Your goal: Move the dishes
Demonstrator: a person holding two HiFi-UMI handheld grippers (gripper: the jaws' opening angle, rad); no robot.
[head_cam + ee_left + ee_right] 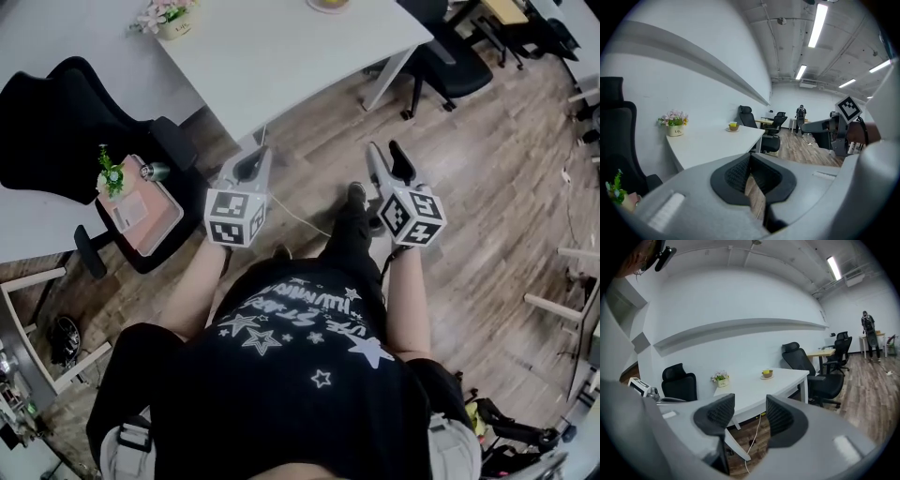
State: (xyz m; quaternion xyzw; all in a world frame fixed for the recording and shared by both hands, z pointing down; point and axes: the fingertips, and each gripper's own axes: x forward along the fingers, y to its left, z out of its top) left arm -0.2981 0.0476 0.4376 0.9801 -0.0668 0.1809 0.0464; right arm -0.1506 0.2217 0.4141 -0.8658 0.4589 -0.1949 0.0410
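Observation:
A small bowl on a saucer stands near the far end of the white table, and shows too in the left gripper view as the bowl and at the head view's top edge as the bowl. Both grippers hang in the air in front of the person, short of the table. My left gripper has its pads met at the tips, nothing between them. My right gripper stands open, and in its own view the right gripper shows only floor and a table leg through the gap.
A pot of flowers sits at the table's left end. A black office chair and a pink tray with a small plant are at the left. More chairs stand beyond the table. A person stands far off.

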